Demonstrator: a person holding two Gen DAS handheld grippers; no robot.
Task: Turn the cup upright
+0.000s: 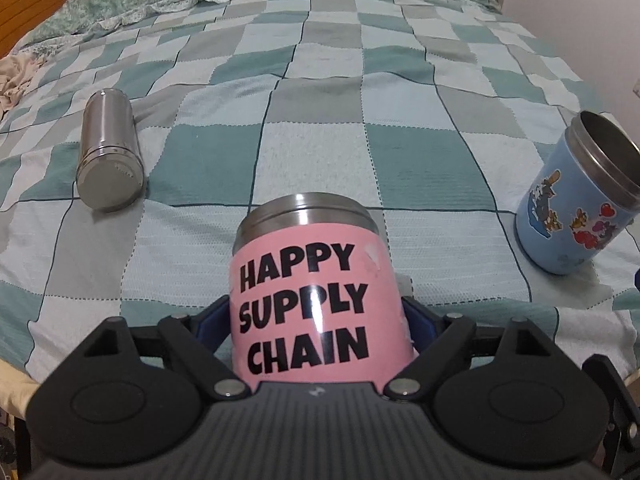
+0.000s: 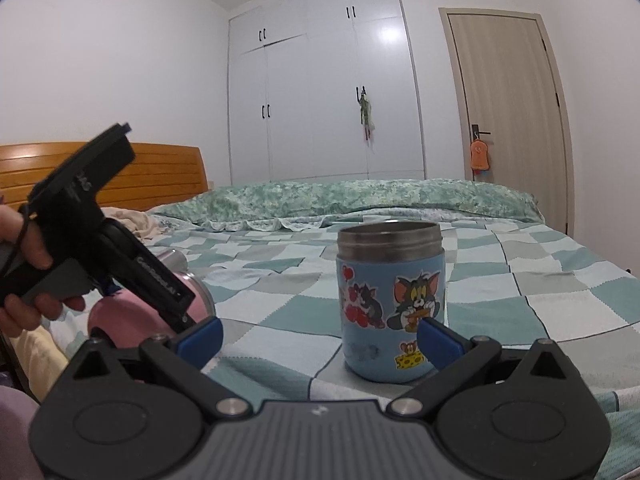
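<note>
Pink cup (image 1: 316, 300): lies between the left gripper's (image 1: 318, 320) fingers, its lettered wall facing that camera and its steel end pointing away along the fingers. In the right wrist view it leans low over the near edge of the bed, so it is judged not yet upright. Which end is the mouth cannot be told.

Left fingers (image 1: 420, 320): clamped on the pink cup from both sides, blue pads pressed to its wall near the closer end. Holding across the wall this way would let a turn of the wrist swing the cup round.

Right gripper (image 2: 320, 338): fingers spread wide and holding nothing; the right pad (image 2: 438, 340) overlaps the blue cup's lower wall, though contact cannot be told. It is judged to be waiting.

Blue cup (image 2: 390, 304): stands upright, mouth up, ahead of the right fingers and nearer the right pad. It needs no flipping.

Steel flask (image 1: 109, 156): lies on its side well beyond and to the left of the left fingers, apart from both cups.

Bed cover (image 1: 420, 160): soft checked cloth under everything; a cup set down on it could wobble, so the base should be seated flat before the fingers let go.
</note>
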